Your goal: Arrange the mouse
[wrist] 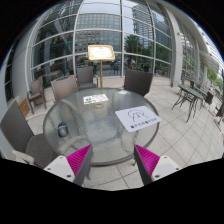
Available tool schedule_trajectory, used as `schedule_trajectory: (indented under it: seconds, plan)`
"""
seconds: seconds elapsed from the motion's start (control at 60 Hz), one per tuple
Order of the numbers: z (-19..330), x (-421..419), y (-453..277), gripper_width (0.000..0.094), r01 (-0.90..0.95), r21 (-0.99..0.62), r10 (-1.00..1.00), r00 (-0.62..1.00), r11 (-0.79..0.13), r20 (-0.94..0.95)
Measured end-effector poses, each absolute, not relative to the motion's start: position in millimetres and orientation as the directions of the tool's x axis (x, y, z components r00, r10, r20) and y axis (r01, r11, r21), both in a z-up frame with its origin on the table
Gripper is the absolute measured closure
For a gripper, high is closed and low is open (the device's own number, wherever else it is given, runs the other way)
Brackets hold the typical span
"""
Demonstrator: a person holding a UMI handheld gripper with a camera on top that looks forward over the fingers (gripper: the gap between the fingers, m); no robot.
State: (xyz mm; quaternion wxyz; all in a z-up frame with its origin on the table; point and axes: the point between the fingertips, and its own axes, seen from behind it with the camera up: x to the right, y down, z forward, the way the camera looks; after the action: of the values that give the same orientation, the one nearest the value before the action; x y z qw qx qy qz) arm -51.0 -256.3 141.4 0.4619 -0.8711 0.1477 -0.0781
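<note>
Hovering level above the round glass table [100, 125], the gripper [112, 160] points forward, its fingers spread apart and empty.

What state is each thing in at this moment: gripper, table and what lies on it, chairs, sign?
gripper: open, holding nothing, short of the table
round glass table: upright, just ahead of the fingers
white mat: lying flat on the table
small dark object: resting on the table, too small to identify
chairs: upright around the table
sign stand: upright beyond the table
</note>
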Motion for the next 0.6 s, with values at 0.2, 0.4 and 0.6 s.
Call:
schedule_trajectory:
  seconds: [0.2, 0.4, 0.6]
  plan:
    - [48.5, -136.1, -245.8, 0.0105, -0.135, -0.711, -0.173, 0.985, -0.69, -0.019]
    - [9.0, -206.4, -170.3, 0.0106, -0.066, -0.679, -0.035, 0.998, -0.731, -0.06]
    - [-1.6, -255.4, -74.6, 0.0102, 0.014, -0.681, 0.07, 0.996, -0.732, -0.054]
